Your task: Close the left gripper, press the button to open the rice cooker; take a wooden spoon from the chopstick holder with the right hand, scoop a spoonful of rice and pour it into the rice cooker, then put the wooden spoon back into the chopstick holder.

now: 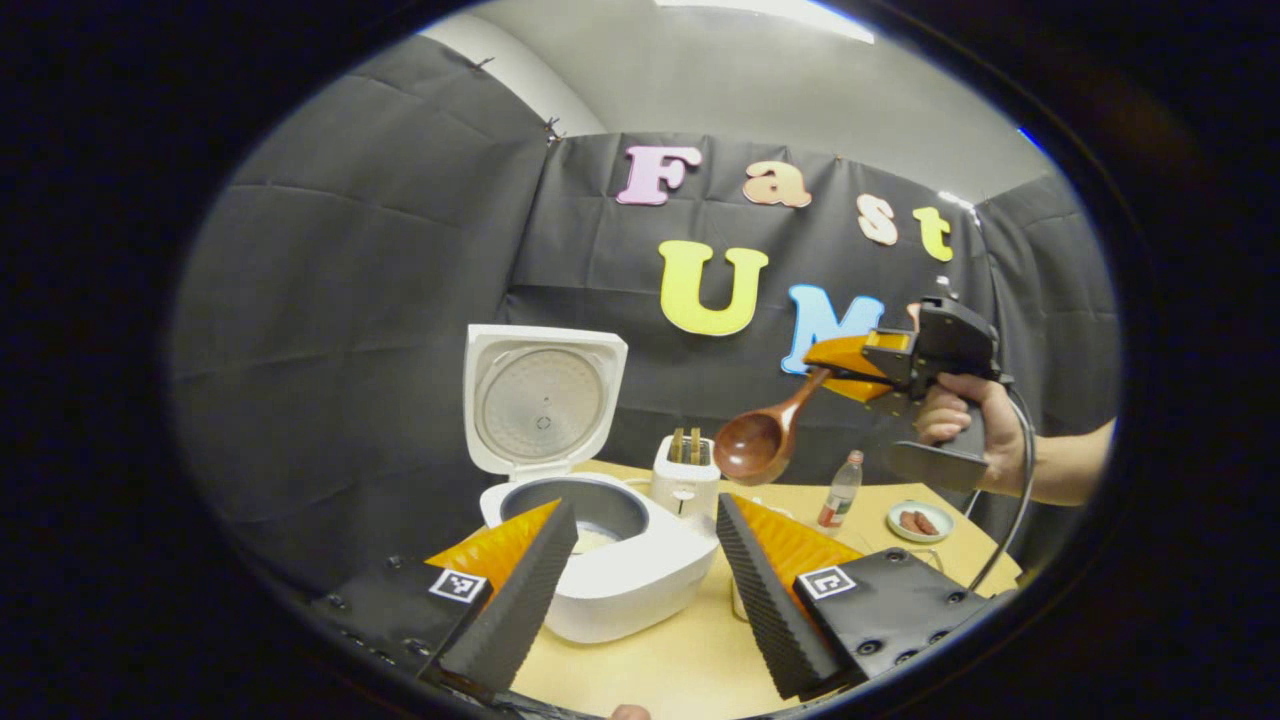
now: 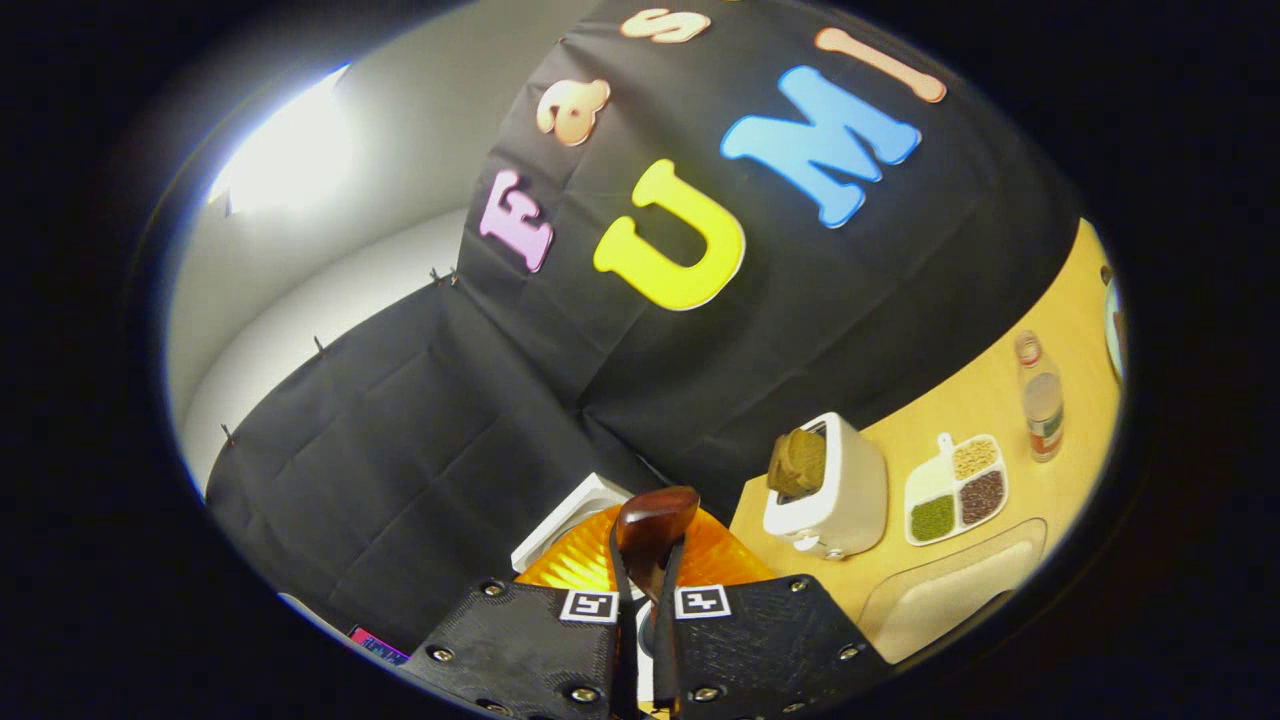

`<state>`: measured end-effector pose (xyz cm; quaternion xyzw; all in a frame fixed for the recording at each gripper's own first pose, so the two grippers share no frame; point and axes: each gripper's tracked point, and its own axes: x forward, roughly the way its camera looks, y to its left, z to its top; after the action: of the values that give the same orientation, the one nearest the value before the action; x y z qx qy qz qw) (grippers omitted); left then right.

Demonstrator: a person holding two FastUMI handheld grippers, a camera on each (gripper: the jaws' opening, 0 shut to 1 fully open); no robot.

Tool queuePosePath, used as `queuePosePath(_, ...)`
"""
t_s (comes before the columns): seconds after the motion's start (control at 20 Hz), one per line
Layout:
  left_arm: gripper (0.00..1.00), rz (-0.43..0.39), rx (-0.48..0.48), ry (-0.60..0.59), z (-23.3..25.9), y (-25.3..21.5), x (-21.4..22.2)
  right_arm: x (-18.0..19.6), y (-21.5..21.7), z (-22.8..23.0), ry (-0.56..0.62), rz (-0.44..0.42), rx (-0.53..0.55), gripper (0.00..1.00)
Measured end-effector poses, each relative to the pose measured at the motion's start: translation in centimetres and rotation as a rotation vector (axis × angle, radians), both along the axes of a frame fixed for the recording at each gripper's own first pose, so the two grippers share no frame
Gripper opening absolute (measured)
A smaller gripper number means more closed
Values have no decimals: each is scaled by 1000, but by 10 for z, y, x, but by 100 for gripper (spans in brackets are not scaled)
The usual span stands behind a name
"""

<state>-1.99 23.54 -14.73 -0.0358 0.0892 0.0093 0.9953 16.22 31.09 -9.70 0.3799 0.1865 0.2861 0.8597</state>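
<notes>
The white rice cooker (image 1: pixel 600 560) stands on the table with its lid (image 1: pixel 541 397) swung up and its grey inner pot showing. My left gripper (image 1: pixel 640 585) is open just in front of it, one finger on each side. Up at the right, a hand holds my right gripper (image 1: pixel 845 368) in the air, shut on the handle of a brown wooden spoon (image 1: pixel 757 440); the bowl hangs down and left above the toaster. In the right gripper view, my right gripper (image 2: pixel 648 560) pinches the spoon (image 2: pixel 652 525), which sticks out forward between its fingers.
A white toaster (image 1: pixel 684 474) with bread stands behind the cooker, a small bottle (image 1: pixel 840 492) and a little plate (image 1: pixel 919 522) to its right. The right gripper view shows the toaster (image 2: pixel 832 487), a divided dish of grains (image 2: pixel 955 488), the bottle (image 2: pixel 1040 397) and a pale tray (image 2: pixel 950 590).
</notes>
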Motion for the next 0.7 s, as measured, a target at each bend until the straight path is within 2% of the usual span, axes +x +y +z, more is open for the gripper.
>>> queuePosePath(0.2,99,-17,-12,-9,3,-24,14,-21,-86,-14,58,-115,19,6)
queuePosePath(0.45,97,-39,-14,5,4,-55,27,-39,-167,-29,103,-243,41,6)
queuePosePath(0.7,97,-56,10,-5,15,-82,36,-50,-252,-42,93,-378,-90,6)
